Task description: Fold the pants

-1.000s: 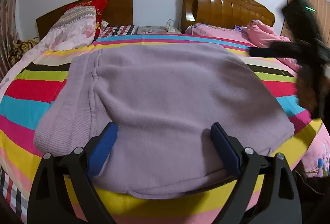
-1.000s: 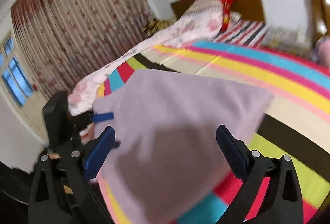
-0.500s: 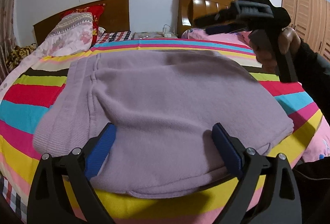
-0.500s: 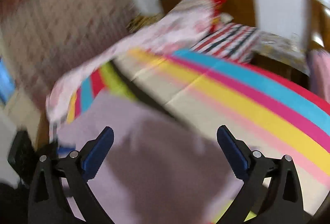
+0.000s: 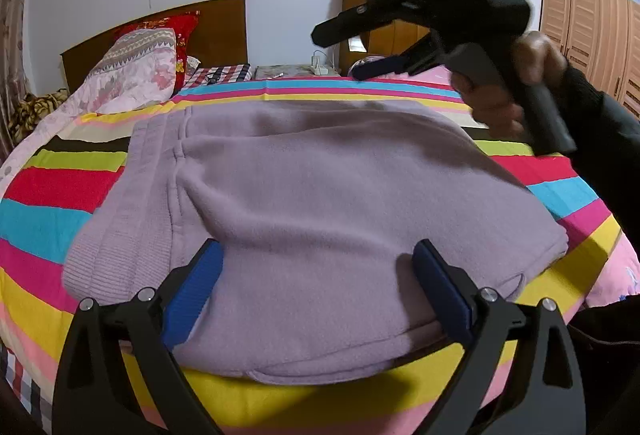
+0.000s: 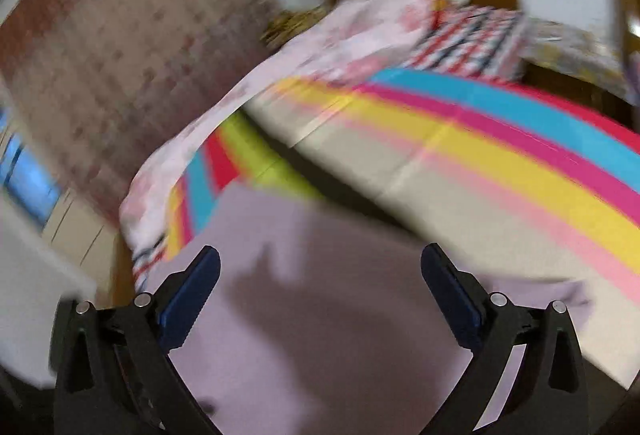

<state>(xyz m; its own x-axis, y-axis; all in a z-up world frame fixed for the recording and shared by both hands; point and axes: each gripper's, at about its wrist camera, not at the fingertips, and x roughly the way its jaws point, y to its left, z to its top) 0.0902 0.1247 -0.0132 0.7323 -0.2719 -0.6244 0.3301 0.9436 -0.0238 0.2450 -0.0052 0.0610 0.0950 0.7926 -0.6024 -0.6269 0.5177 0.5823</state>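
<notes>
**Folded pants on bed, both grippers open above them**

A lilac fleece pair of pants (image 5: 320, 203) is lying in a folded, roughly rectangular stack on a bed (image 5: 52, 211) covered by a brightly striped sheet. The ribbed waistband (image 5: 120, 235) is lying along the stack's left edge in the left wrist view, so the long axis is being read as running left to right across that view, from waistband to the folded end at the right.

The left gripper (image 5: 318, 291) is being held low over the near edge of the pants, its blue-padded fingers (image 5: 192, 291) spread wide with nothing between them; whether they are touching the fabric cannot be told. The pants are lying straight ahead of these fingers and just below them.

The right gripper (image 5: 360, 51) is being held by a hand (image 5: 508, 91) in a dark sleeve, raised in the air above the far right side of the stack and well apart from the fabric. In its own blurred view its fingers (image 6: 188, 295) are also spread, empty, with the pants (image 6: 320, 315) below them.

The left gripper is being judged nearer to the pants, so any next fold along the long axis would be led from the near edge.
</notes>
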